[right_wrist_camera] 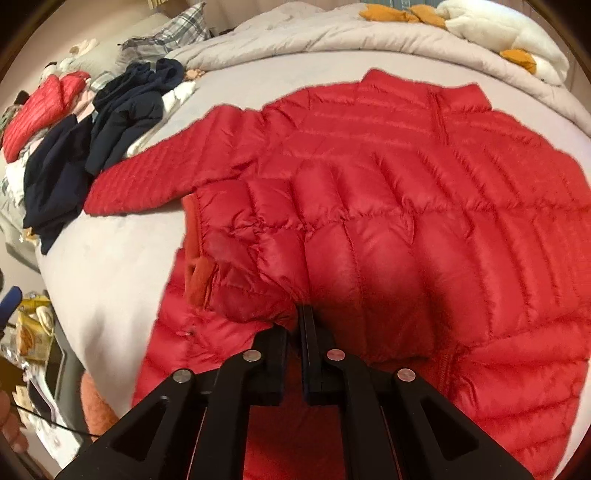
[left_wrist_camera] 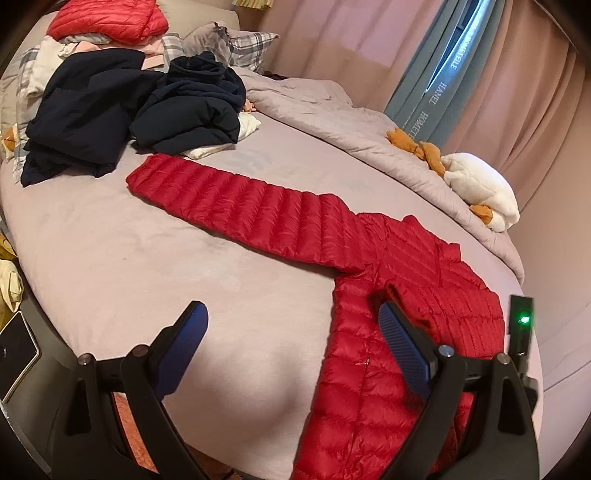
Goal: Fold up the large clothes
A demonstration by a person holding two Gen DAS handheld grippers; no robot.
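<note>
Looking down from my two claws: pale bed sheet point(left_wrist_camera: 110, 258) fills everything under and ahead of both. Red down jacket point(right_wrist_camera: 424, 184) lies flat on it, right below my right gripper point(right_wrist_camera: 295, 317) and spreading ahead and to its right, collar at the far end. From my left gripper point(left_wrist_camera: 291, 325) the jacket body sits under the right-hand finger and beyond it; one sleeve point(left_wrist_camera: 236, 199) stretches out ahead toward the left, flat on the sheet. The other sleeve point(right_wrist_camera: 258, 236) is folded across the jacket front, cuff just ahead-left of my right gripper.

Grey duvet point(left_wrist_camera: 332, 122) bunched along the far edge, ahead-right of the left gripper. Dark navy clothes point(left_wrist_camera: 110, 118) heaped far ahead-left, just past the outstretched cuff. Behind them a folded red puffer point(left_wrist_camera: 110, 18) on a pale stack. White-and-orange plush toy point(left_wrist_camera: 480, 188) on the duvet, ahead-right.

Left gripper: jaws spread wide, blue pads point(left_wrist_camera: 184, 339) clear of fabric, nothing between them, hovering over sheet and jacket edge. Right gripper: jaws pinched together on red jacket fabric, at the folded sleeve part; tips buried in it.
</note>
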